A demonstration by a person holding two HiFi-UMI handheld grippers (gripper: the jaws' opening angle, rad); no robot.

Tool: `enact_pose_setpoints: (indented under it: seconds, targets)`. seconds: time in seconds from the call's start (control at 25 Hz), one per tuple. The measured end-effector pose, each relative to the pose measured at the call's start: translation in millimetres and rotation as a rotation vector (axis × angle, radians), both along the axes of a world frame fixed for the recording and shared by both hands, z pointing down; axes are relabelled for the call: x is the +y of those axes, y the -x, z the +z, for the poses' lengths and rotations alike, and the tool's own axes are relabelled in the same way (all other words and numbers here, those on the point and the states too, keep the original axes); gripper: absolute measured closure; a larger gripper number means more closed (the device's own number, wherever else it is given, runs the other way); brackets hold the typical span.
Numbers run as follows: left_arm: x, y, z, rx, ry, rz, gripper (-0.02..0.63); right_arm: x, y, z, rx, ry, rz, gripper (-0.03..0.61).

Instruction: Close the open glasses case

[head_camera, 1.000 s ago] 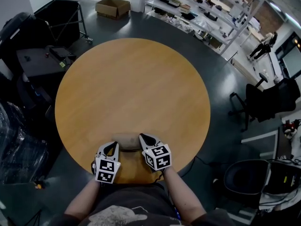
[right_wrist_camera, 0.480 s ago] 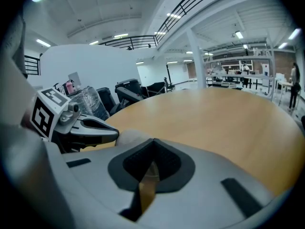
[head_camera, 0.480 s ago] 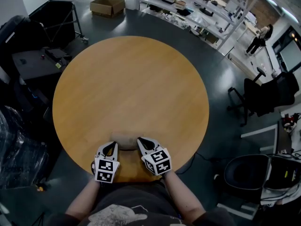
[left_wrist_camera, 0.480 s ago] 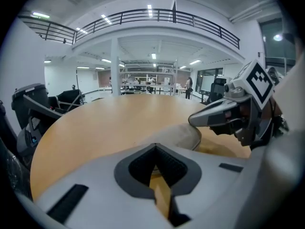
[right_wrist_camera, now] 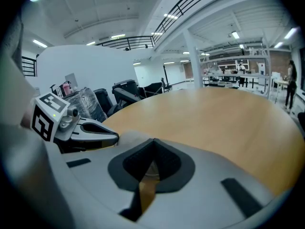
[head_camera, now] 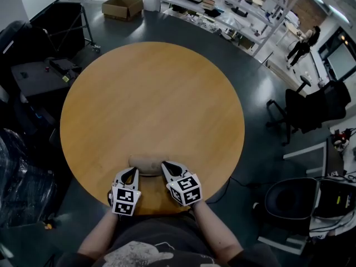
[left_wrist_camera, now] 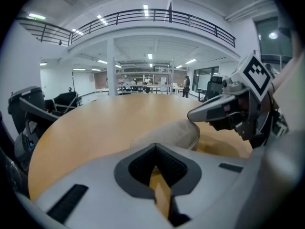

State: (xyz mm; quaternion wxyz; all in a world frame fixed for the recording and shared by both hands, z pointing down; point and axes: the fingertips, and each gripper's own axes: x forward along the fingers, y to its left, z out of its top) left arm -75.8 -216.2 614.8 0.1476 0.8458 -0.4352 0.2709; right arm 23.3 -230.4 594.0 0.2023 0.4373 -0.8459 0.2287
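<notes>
A tan, oblong glasses case (head_camera: 146, 163) lies on the round wooden table (head_camera: 150, 99) near its front edge; its lid looks down, or nearly so. My left gripper (head_camera: 133, 172) is shut, its tip at the case's near left side. The right gripper (head_camera: 164, 164) is shut too, with its tip against the case's right end. In the left gripper view the case (left_wrist_camera: 167, 133) lies just past my jaws, and the right gripper (left_wrist_camera: 192, 114) touches its upper right edge. The right gripper view shows a bit of the case (right_wrist_camera: 127, 136) beside the left gripper (right_wrist_camera: 113, 138).
Beyond the case, the table shows only bare wood. Around the table are a dark floor, black chairs (head_camera: 311, 107), a black equipment stand (head_camera: 61, 24), a cardboard box (head_camera: 122, 6) and long shelves (head_camera: 239, 10) at the back right.
The right gripper's tip has edged slightly left along the case. The left gripper and the case have stayed in place.
</notes>
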Motion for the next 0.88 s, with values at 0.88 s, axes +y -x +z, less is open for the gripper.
enact_pose_setpoints:
  seconds: [0.88]
  targets:
    - [26.7,24.9,-32.0,0.111,-0.06,0.113,0.607,66.0,-43.5,-28.1,-0.04,-0.004,0.368,0.591]
